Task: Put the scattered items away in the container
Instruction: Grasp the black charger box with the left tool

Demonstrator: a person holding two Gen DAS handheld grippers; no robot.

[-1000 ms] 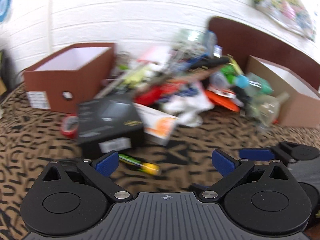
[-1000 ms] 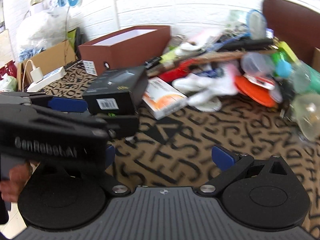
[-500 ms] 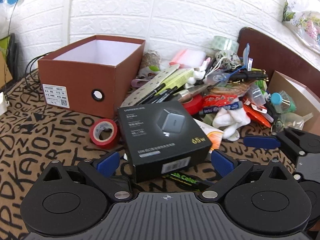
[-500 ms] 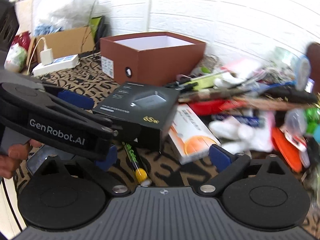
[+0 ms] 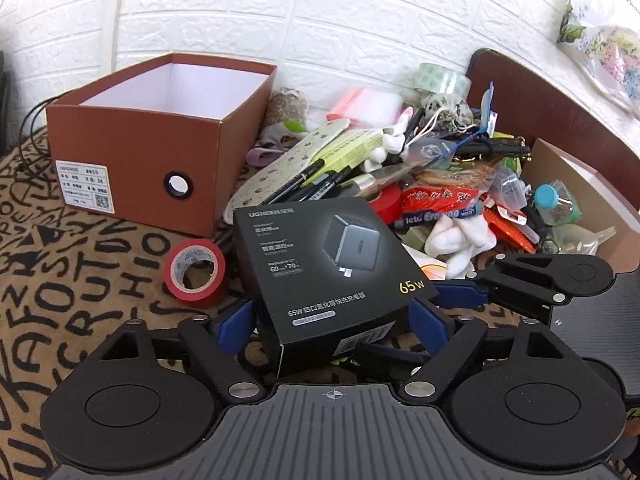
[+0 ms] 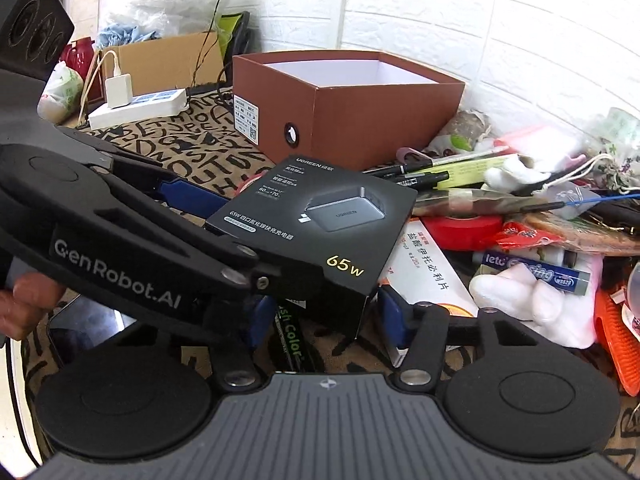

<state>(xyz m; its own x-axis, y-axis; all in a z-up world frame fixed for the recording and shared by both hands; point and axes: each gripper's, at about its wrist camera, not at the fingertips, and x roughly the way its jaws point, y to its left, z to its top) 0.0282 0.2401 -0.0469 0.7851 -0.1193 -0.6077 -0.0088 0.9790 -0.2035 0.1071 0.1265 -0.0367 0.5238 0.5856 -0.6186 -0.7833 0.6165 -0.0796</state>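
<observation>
— How do the fingers stand?

— The left gripper [image 5: 330, 324] has just been closing. Its blue pads [image 5: 236, 322] lie against opposite sides of the black cardboard charger box [image 5: 332, 256], at centre frame in the left wrist view, so it has hold of that box. The opening is wide, as wide as the box.

— And the other?

— The right gripper [image 6: 325, 316] has also just been closing, to a narrower gap. The near corner of the same box sits between its fingers at lower centre of the right wrist view. One pad is just beside that corner, the other is partly hidden behind the left gripper, and I cannot tell whether they press.

— What does the box look like?

— Matte black, with a grey cube charger pictured on top and "65w" in gold at one corner. A green-and-black marker [image 6: 290, 336] lies under its near edge.

— Farther out?

— A red roll of tape [image 5: 196, 272] stands just left of the box. The brown open shoebox [image 5: 132, 152], white inside, sits at upper left. A heap of pens, packets and toys [image 5: 440, 184] fills the right.

— The surface and the room?

— A tan cloth with black letters [image 5: 60, 280] covers the surface, and a white brick-pattern wall [image 5: 320, 20] runs behind. A white power strip [image 6: 136, 106] lies at upper left of the right wrist view. A person's hand [image 6: 24, 304] shows at the left edge.
</observation>
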